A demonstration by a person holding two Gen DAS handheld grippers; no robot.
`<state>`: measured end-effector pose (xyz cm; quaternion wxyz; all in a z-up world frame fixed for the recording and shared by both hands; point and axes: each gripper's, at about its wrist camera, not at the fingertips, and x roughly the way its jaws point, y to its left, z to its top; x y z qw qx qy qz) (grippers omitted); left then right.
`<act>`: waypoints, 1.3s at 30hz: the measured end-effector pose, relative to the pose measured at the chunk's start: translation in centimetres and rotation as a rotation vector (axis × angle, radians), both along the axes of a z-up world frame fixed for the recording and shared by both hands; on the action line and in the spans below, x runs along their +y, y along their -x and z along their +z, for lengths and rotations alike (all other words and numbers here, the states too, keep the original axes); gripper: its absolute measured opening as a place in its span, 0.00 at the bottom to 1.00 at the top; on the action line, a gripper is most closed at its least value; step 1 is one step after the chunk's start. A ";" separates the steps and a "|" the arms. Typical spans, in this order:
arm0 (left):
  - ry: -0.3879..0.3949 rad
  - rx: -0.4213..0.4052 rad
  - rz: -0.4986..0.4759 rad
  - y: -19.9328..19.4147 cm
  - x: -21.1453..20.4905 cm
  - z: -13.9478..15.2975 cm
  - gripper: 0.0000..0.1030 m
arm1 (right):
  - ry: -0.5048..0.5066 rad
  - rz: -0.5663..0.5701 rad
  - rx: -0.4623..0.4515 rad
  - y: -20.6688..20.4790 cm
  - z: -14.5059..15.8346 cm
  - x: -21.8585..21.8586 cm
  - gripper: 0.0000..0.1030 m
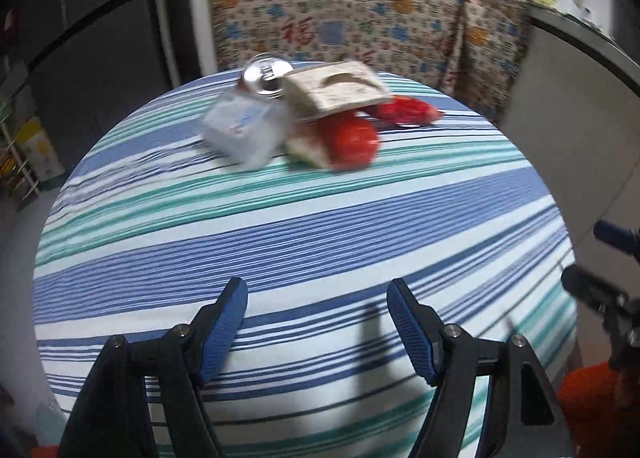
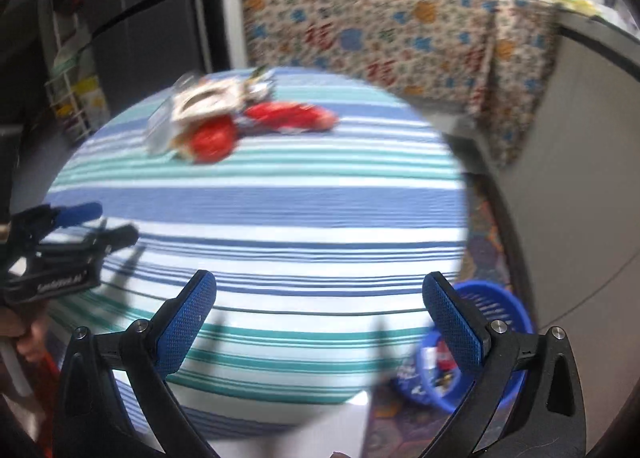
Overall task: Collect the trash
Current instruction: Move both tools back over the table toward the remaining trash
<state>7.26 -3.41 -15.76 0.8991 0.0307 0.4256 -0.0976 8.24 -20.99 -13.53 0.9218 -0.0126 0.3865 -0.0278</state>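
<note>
On the blue-and-green striped tablecloth [image 1: 304, 217], far side near 12 o'clock, the trash sits heaped, well apart from both tools. Going rightward: clear crumpled plastic bottle [image 1: 244, 129], light and slippery, best pinched at its neck; tan cardboard carton [image 1: 340, 91], stiff edge grips well; red crinkly wrappers [image 1: 356, 137], soft. Left gripper [image 1: 316, 332] released, empty. Right gripper [image 2: 320, 322] likewise spread, nothing held. Blue plastic basket [image 2: 500, 310] at 4 o'clock, on the floor.

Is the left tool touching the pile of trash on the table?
Apart. In the left wrist view the open left tool hangs over bare striped tablecloth, and the trash pile lies far across the table.
</note>
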 end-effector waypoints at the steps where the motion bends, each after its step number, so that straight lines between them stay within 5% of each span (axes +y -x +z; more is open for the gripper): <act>1: 0.007 0.005 0.016 -0.2 0.7 -0.3 0.72 | 0.000 0.003 0.011 -0.4 -0.3 0.6 1.00; 13: -0.014 -0.007 0.066 -1.8 2.9 -1.7 0.72 | 0.001 0.041 0.119 -7.0 -4.5 3.4 1.00; 23: -0.039 0.010 0.073 -2.9 2.7 -1.9 0.78 | -0.009 0.048 0.144 -11.6 -4.6 2.4 1.00; 39: -0.042 0.006 0.074 -2.9 2.7 -2.0 0.80 | -0.009 0.025 0.121 -11.9 -4.6 1.9 1.00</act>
